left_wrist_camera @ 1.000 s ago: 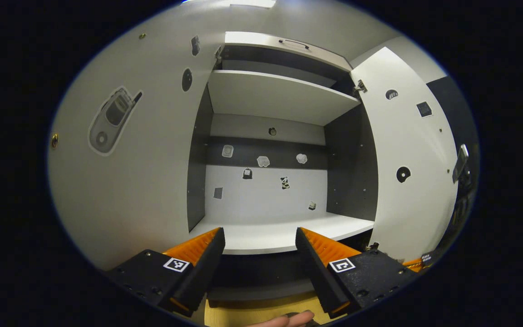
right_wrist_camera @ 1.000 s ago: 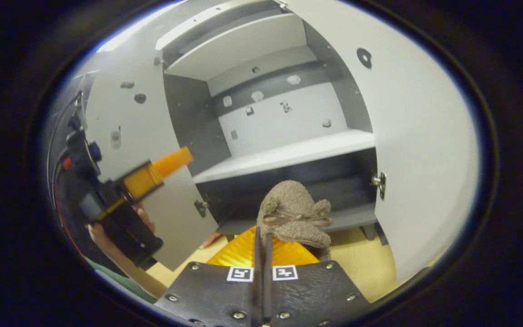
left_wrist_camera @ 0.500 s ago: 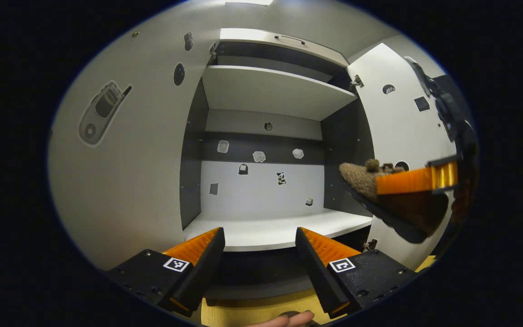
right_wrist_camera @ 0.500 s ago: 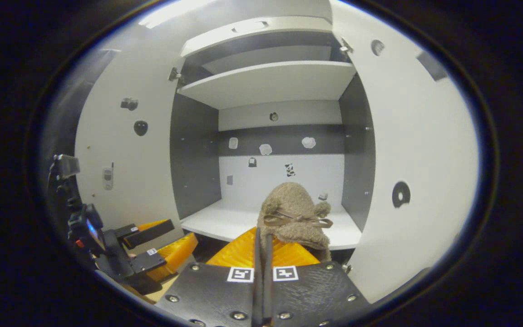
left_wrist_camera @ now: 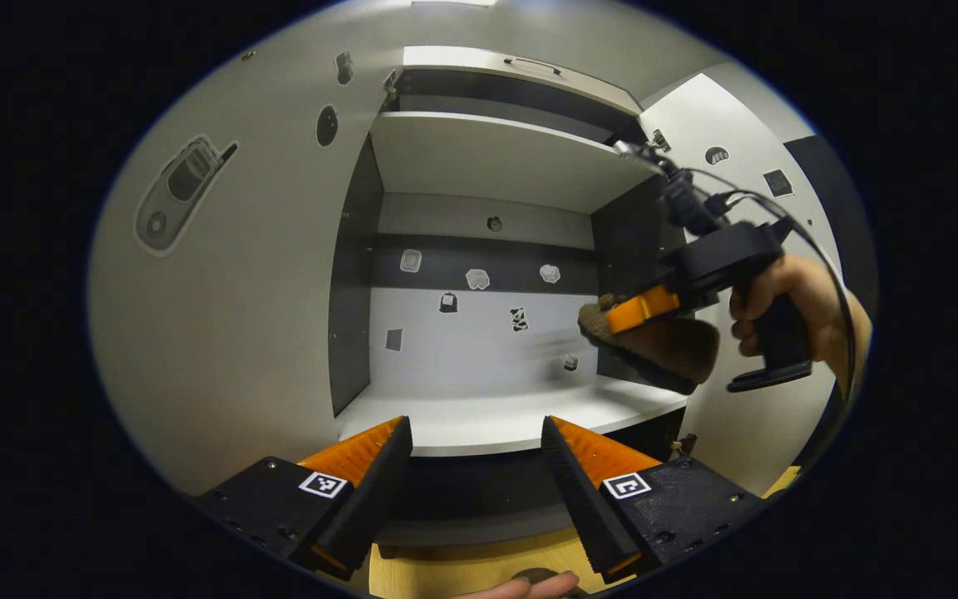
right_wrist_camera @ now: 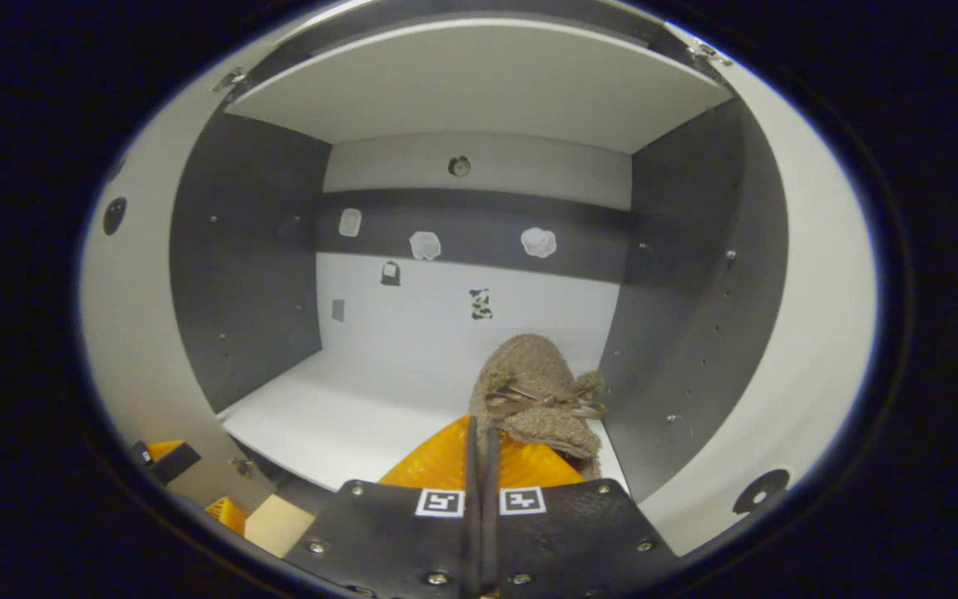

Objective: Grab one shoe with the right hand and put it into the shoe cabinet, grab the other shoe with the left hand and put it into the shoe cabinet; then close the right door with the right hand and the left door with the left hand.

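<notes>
Fuzz-covered and brown, the shoe (right_wrist_camera: 539, 391) is clamped between the closed fingers of the right gripper (right_wrist_camera: 479, 449), its toe with a small bow pointing away from the camera, just above and ahead of the fingertips. In the right gripper view it is held inside the open shoe cabinet (right_wrist_camera: 254, 249), above the right part of the white shelf (right_wrist_camera: 346, 416), close to the dark right side wall; contact with the shelf cannot be made out. In the left gripper view the same shoe (left_wrist_camera: 662, 349) is seen at the cabinet's right side, carried by the right gripper (left_wrist_camera: 641, 309), which is held by a hand (left_wrist_camera: 787, 291). The left gripper (left_wrist_camera: 475, 449) is held wide open with nothing between its fingers, in front of the shelf edge. Both doors, left door (left_wrist_camera: 238, 291) and right door (left_wrist_camera: 758, 416), stand open.
</notes>
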The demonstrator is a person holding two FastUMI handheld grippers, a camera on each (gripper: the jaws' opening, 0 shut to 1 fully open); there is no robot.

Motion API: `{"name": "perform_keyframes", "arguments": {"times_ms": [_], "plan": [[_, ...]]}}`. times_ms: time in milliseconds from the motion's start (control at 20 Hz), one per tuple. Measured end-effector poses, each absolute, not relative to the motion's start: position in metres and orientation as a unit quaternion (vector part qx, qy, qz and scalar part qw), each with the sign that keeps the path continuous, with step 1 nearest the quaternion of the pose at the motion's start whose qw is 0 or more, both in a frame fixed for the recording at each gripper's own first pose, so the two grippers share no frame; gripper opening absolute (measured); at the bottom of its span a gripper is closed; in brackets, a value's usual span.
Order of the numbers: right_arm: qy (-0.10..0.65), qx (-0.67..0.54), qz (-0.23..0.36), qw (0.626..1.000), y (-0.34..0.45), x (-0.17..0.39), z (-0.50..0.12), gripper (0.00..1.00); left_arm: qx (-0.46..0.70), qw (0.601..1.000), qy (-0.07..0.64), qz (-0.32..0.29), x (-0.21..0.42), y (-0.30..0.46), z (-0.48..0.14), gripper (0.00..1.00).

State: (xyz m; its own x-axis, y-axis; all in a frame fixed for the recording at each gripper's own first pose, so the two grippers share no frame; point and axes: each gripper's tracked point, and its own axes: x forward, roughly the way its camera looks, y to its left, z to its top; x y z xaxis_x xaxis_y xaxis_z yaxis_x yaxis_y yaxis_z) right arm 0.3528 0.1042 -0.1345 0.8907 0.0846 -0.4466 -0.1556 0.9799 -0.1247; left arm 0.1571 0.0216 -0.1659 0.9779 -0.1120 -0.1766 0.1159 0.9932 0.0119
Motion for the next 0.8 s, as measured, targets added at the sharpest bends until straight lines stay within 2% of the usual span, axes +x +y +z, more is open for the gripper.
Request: {"name": "perform_keyframes", "arguments": {"times_ms": [450, 500, 600, 700, 800], "plan": [[0.258, -0.141, 0.041, 0.955, 0.107, 0.425, -0.199, 0.0, 0.001, 0.994, 0.101, -0.046, 0.158, 0.021, -0.174, 0.96], [0.263, -0.142, 0.041, 0.954, 0.108, 0.427, -0.202, 0.06, -0.004, 0.993, 0.109, -0.047, 0.156, 0.018, -0.178, 0.96], [0.268, -0.13, 0.038, 0.954, 0.11, 0.428, -0.207, 0.06, -0.011, 0.992, 0.117, -0.047, 0.154, 0.012, -0.182, 0.96], [0.272, -0.133, 0.047, 0.952, 0.113, 0.428, -0.21, 0.11, -0.008, 0.992, 0.117, -0.036, 0.154, 0.013, -0.182, 0.96], [0.273, -0.152, 0.055, 0.948, 0.115, 0.425, -0.209, 0.26, -0.001, 0.994, 0.108, -0.017, 0.155, 0.019, -0.18, 0.96]]}}
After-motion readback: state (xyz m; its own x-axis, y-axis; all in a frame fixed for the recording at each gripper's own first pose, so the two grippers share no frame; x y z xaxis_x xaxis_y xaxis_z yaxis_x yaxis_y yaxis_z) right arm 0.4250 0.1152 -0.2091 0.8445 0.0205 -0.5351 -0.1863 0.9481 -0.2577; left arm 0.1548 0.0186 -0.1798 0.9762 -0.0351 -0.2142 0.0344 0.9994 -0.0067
